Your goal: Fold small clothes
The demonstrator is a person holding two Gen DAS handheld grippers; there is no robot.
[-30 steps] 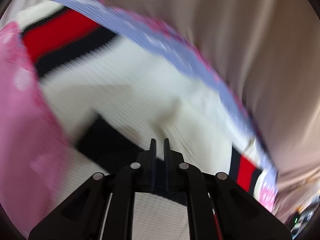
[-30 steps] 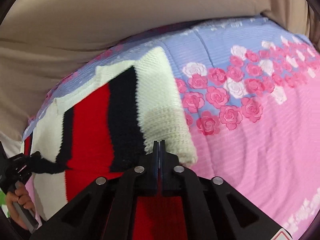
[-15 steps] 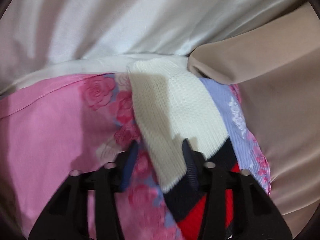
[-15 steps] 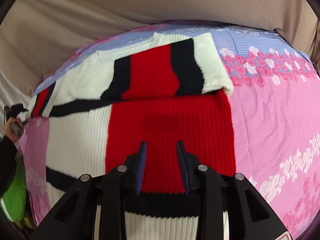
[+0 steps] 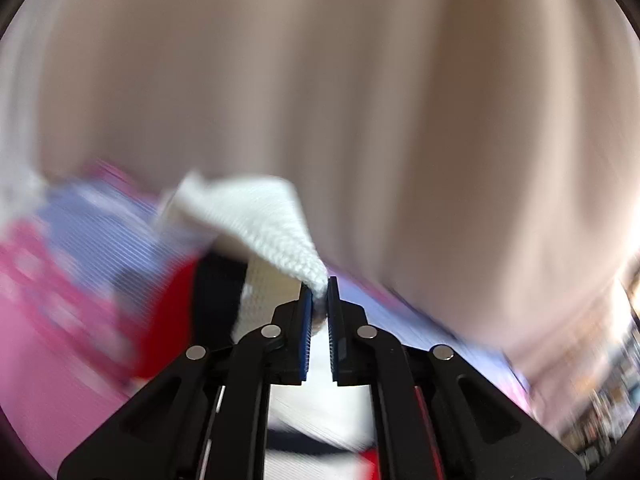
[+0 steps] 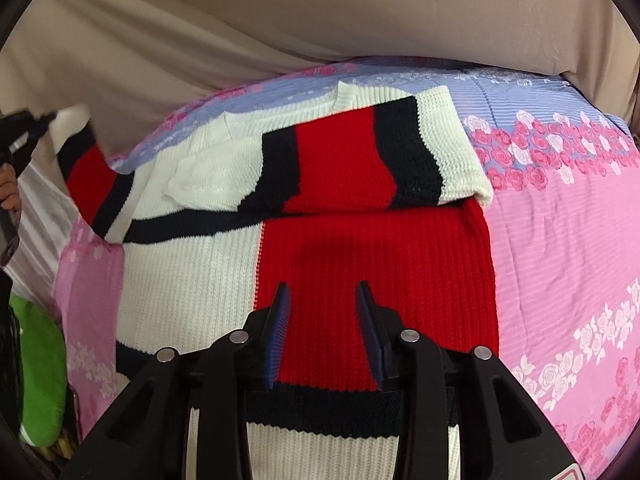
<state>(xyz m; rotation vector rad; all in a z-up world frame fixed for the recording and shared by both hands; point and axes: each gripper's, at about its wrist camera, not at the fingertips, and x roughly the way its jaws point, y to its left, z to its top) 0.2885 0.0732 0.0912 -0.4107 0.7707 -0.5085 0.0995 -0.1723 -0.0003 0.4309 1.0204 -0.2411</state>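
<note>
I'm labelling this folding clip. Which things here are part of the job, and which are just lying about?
Part of the job:
sweater
sleeve, pinched at its cuff by the left gripper
right gripper, open above the sweater

Just lying about:
flowered bedspread
beige sheet
green thing

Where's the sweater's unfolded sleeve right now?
In the right wrist view the unfolded sleeve is at far left, lifted off the floral bedsheet, its white cuff pinched in the left gripper.
</note>
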